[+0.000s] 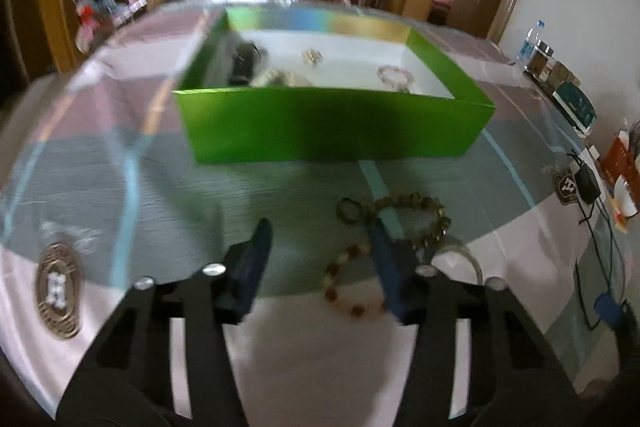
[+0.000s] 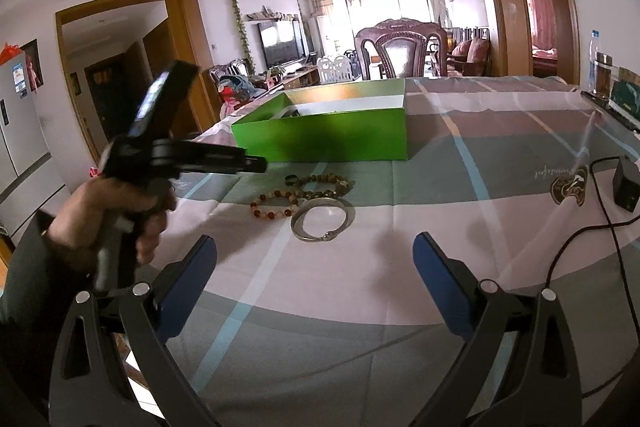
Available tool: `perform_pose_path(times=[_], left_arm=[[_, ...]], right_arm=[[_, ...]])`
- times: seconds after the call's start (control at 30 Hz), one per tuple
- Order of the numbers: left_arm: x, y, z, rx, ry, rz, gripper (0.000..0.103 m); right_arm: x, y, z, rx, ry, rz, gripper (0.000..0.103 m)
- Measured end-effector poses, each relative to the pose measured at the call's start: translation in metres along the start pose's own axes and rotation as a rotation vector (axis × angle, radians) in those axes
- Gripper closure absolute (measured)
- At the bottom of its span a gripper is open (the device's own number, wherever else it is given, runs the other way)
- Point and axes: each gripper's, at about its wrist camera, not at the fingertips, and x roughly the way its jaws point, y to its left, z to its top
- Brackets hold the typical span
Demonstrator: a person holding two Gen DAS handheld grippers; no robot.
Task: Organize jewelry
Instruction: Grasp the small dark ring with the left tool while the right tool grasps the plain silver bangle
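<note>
Your left gripper hangs over the jewelry pile, jaws partly open, nothing between them; its right finger overlaps the dark olive beaded bracelet. Touching that bracelet lie a red-and-cream beaded bracelet, a silver metal bangle and a small dark ring, all just in front of the open green cardboard box mid-counter. The box already holds several pieces. Your right gripper hovers wide open and empty near the counter's front edge.
</note>
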Motion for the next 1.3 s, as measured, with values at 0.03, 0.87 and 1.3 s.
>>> perform_pose_path(times=[0.03, 0.87, 1.3], left_arm=[[0.008, 0.001, 0.004, -0.007, 0.023, -0.010, 0.062], [0.035, 0.002, 0.024, 0.003, 0.005, -0.038, 0.103], [-0.075, 0.008, -0.022, 0.003, -0.205, -0.086, 0.103]], right_arm=[[0.001, -0.001, 0.000, 0.002, 0.002, 0.001, 0.007], [0.018, -0.015, 0.003, 0.040, 0.033, 0.022, 0.007], [0.079, -0.006, 0.040, -0.105, 0.159, -0.085, 0.018]])
